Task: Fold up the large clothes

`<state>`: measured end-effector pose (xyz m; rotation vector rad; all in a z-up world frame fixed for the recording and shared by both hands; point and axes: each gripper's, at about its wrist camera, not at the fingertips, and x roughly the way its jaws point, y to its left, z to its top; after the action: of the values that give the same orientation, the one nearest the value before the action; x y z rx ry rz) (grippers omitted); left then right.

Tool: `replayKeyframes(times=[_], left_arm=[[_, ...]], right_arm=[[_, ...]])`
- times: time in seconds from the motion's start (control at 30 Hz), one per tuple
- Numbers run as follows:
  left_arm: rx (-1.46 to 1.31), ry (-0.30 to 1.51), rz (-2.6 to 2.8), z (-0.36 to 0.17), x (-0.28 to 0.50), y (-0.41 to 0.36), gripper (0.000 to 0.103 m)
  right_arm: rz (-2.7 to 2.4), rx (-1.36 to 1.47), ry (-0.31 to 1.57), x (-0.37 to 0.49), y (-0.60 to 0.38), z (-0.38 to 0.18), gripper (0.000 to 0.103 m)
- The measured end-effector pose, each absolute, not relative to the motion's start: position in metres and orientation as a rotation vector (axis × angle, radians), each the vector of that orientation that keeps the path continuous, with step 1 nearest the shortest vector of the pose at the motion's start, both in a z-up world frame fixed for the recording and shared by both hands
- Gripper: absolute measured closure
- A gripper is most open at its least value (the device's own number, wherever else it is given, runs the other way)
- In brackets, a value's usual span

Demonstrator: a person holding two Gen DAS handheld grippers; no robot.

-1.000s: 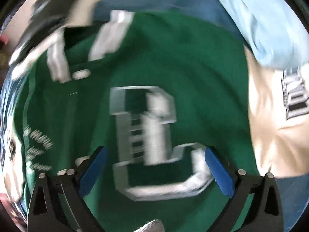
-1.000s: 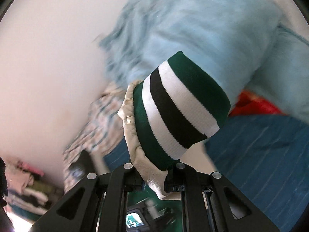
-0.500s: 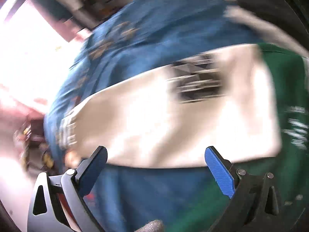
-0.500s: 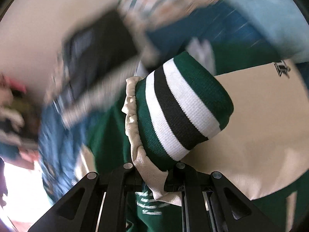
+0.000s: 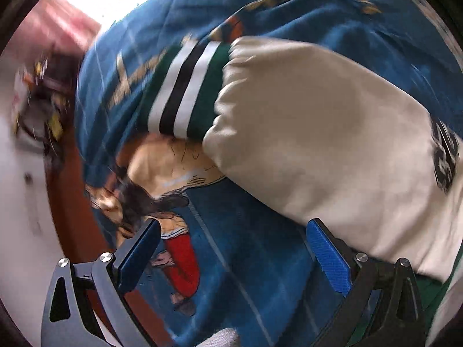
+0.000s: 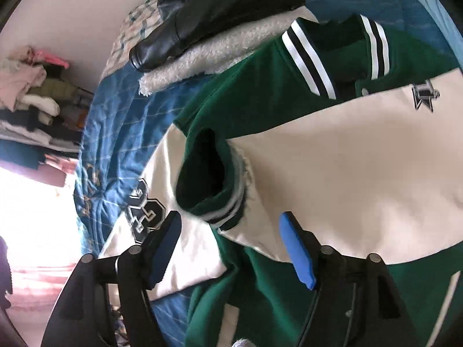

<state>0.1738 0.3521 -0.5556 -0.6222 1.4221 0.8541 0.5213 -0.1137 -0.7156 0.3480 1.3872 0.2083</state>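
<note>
A green varsity jacket (image 6: 260,92) with cream sleeves lies on a blue bedspread (image 6: 115,121). In the right wrist view one cream sleeve (image 6: 347,173) is laid across the green body, its striped cuff (image 6: 228,214) just ahead of my open, empty right gripper (image 6: 231,248). In the left wrist view the other cream sleeve (image 5: 318,133) with its striped cuff (image 5: 185,89) lies on the bedspread (image 5: 260,274). My left gripper (image 5: 231,254) is open and empty, hovering below that sleeve.
A black leather jacket with fleece lining (image 6: 208,17) lies beyond the green jacket's collar. Stacked clothes (image 6: 31,92) sit on a rack at the left. The bed edge and floor (image 5: 31,217) are at the left of the left wrist view.
My right gripper has opened and let go of the striped cuff, which now lies on the jacket. My left gripper has swung from the jacket front to the other sleeve.
</note>
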Motion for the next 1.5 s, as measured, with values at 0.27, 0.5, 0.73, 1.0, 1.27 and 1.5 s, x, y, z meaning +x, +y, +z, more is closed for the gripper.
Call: replayKeyframes(times=[0.27, 0.5, 0.73, 1.0, 1.27, 1.5], left_arm=[[-0.834, 1.346, 0.885, -0.592, 0.167, 0.401, 0.001], [-0.754, 1.178, 0.961, -0.579, 0.198, 0.448, 0.08], [-0.763, 0.998, 0.861, -0.536, 0.238, 0.508, 0.086], [-0.567, 0.965, 0.72, -0.474, 0.317, 0.484, 0.086], [-0.428, 0.964, 0.704, -0.447, 0.314, 0.454, 0.086], [-0.215, 0.903, 0.664, -0.387, 0.332, 0.384, 0.087]], right_arm=[[0.255, 0.052, 1.456, 0.549, -0.028, -0.763, 0.058], [0.276, 0.237, 1.474, 0.54, -0.06, -0.734, 0.036], [0.306, 0.15, 1.432, 0.529, -0.037, -0.719, 0.02], [0.134, -0.156, 1.343, 0.543, 0.021, -0.757, 0.082], [0.292, 0.063, 1.432, 0.546, 0.008, -0.749, 0.064], [0.181, 0.168, 1.319, 0.52, -0.078, -0.686, 0.014]])
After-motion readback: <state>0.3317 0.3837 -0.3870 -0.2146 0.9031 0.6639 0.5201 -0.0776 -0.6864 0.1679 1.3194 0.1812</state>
